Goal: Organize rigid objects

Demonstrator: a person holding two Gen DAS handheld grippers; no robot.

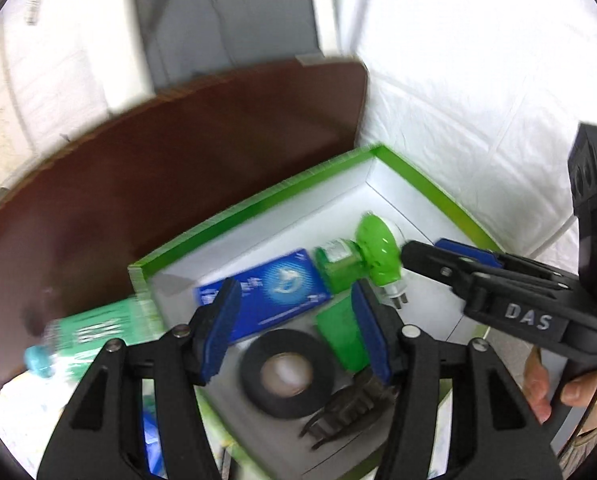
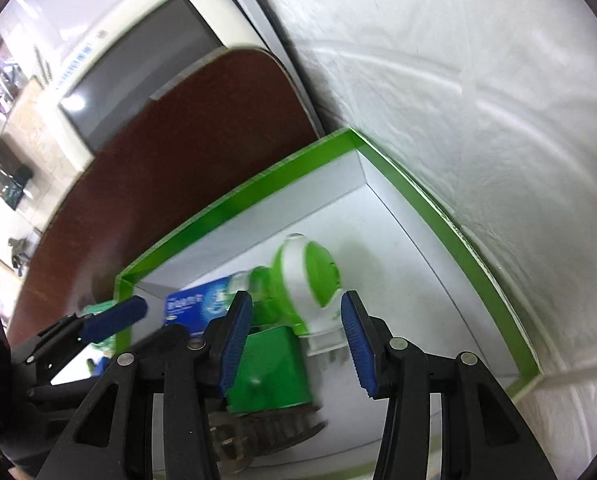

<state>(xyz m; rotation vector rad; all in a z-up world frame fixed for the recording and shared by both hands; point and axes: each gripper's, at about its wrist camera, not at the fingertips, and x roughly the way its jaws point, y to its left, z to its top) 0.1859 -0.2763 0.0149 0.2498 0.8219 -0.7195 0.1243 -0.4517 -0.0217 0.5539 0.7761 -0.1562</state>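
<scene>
Left gripper (image 1: 296,326) at the lower centre of its own view, jaws standing wide with nothing pressed between the blue pads (image 1: 222,326). Seen through the gap, lying on the white floor of a green-rimmed box (image 1: 258,196): a black tape roll (image 1: 286,372) lower centre, a blue packet (image 1: 276,298) above it, a green block (image 1: 344,338) beside the right pad, and a dark toothed clip (image 1: 350,408) at the lower right of the roll. Higher and to the right, a green and white plug-in device (image 1: 368,254), lying on its side, metal prongs toward the bottom of the frame. Outside the box at the lower left, a blurred teal bottle (image 1: 78,338) on its side. Behind the box, a dark brown tabletop (image 1: 178,168), and beyond it, in the upper part of the frame, a white-framed screen (image 1: 226,28).

Right gripper (image 2: 296,338) at the lower centre of its own view, jaws moderately apart, hovering over the same device (image 2: 306,280) and green block (image 2: 272,368); cannot tell whether the pads touch either. Same gripper entering the left view from the right edge, its tip just beside the device, with a hand (image 1: 558,392) on its grip at the lower right.
</scene>
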